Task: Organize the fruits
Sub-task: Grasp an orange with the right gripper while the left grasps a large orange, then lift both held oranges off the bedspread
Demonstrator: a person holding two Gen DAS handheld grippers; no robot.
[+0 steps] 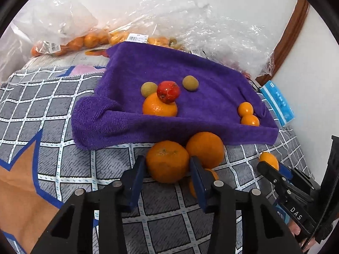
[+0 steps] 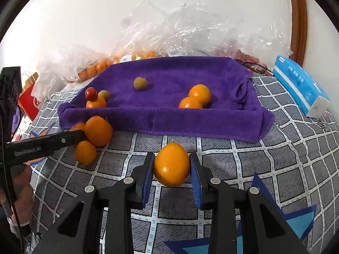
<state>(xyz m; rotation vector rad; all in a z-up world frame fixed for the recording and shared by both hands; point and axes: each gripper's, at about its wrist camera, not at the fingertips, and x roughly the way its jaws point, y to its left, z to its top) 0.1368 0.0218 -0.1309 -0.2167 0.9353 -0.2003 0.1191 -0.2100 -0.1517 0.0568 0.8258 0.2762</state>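
Note:
A purple towel (image 1: 169, 67) (image 2: 173, 76) lies on the checked bedspread. On it sit an orange (image 1: 159, 106), a red fruit (image 1: 168, 91), two green fruits (image 1: 190, 83) and two small oranges (image 1: 245, 109) (image 2: 199, 94). My left gripper (image 1: 167, 170) is closed around a large orange (image 1: 167, 162) in front of the towel; another orange (image 1: 205, 149) touches it. My right gripper (image 2: 172, 170) is closed around a small orange (image 2: 171, 165), which also shows in the left wrist view (image 1: 269, 159).
Clear plastic bags with more oranges (image 1: 89, 41) lie behind the towel against the wall. A blue tissue pack (image 2: 298, 84) lies right of the towel. Loose oranges (image 2: 85, 152) lie left of the right gripper. A wooden frame (image 1: 290, 33) stands at the right.

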